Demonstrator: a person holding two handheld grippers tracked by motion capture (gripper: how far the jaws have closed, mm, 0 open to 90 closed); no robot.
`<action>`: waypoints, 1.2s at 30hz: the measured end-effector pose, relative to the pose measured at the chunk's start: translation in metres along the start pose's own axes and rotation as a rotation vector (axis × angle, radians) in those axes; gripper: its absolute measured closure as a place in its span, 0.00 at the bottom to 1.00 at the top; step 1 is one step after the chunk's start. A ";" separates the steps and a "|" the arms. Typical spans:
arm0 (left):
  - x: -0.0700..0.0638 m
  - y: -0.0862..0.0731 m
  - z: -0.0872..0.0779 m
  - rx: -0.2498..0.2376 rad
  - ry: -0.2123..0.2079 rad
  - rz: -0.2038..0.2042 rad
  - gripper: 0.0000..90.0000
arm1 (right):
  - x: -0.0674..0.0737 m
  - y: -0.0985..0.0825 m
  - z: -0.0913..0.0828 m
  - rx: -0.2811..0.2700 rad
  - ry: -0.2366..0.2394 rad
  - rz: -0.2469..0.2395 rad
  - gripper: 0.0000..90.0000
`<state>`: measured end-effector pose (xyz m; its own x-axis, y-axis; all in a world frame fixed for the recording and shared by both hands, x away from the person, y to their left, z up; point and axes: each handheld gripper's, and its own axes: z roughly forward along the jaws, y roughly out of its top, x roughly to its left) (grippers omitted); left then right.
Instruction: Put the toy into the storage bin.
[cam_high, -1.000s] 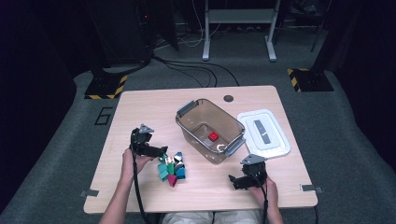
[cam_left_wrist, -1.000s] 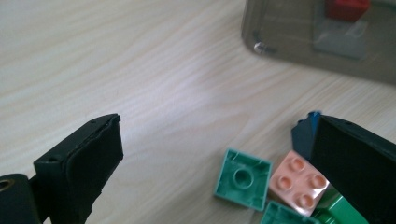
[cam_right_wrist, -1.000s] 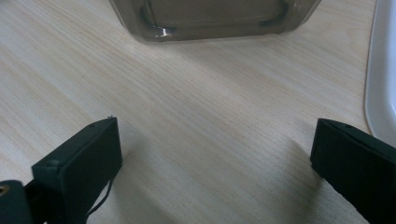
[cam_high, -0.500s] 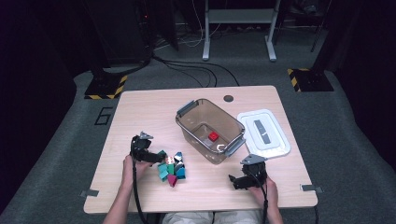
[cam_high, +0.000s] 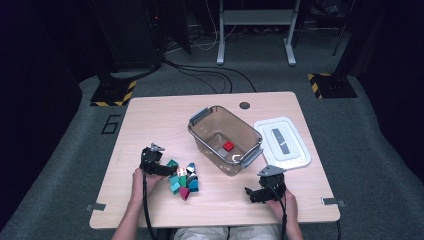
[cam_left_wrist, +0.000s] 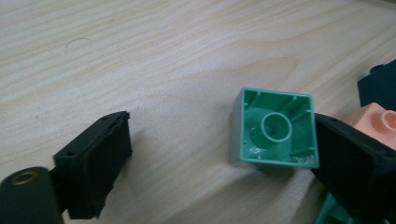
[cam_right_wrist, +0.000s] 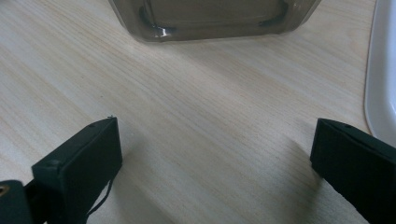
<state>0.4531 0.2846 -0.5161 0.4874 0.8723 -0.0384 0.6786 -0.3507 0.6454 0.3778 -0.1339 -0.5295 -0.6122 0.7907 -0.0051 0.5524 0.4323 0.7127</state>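
The left gripper (cam_left_wrist: 215, 154), lower over the tabletop (cam_left_wrist: 163, 60) than a second ago, has just been narrowing its jaws around an upturned green brick (cam_left_wrist: 273, 128): one jaw touches it, the other stands clear. The right gripper (cam_right_wrist: 217, 158) waits agape near the clear bin (cam_right_wrist: 210, 18).

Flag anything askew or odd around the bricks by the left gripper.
The green brick between the left gripper's closing jaws lies tipped over, hollow underside showing, against one jaw only. Nothing looks damaged.
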 end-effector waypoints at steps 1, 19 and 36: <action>-0.001 -0.001 -0.001 -0.010 0.000 0.015 0.21 | 0.000 0.000 0.000 0.000 0.000 0.003 0.02; -0.004 -0.004 -0.007 -0.034 -0.009 0.068 0.65 | 0.000 0.000 0.000 0.000 -0.001 -0.001 0.02; -0.006 0.011 -0.029 -0.079 -0.012 0.090 0.65 | 0.000 0.000 0.000 0.000 -0.001 0.001 0.02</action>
<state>0.4422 0.2853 -0.4868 0.5515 0.8340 0.0133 0.5868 -0.3993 0.7044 0.3779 -0.1337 -0.5295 -0.6111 0.7915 -0.0056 0.5525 0.4316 0.7131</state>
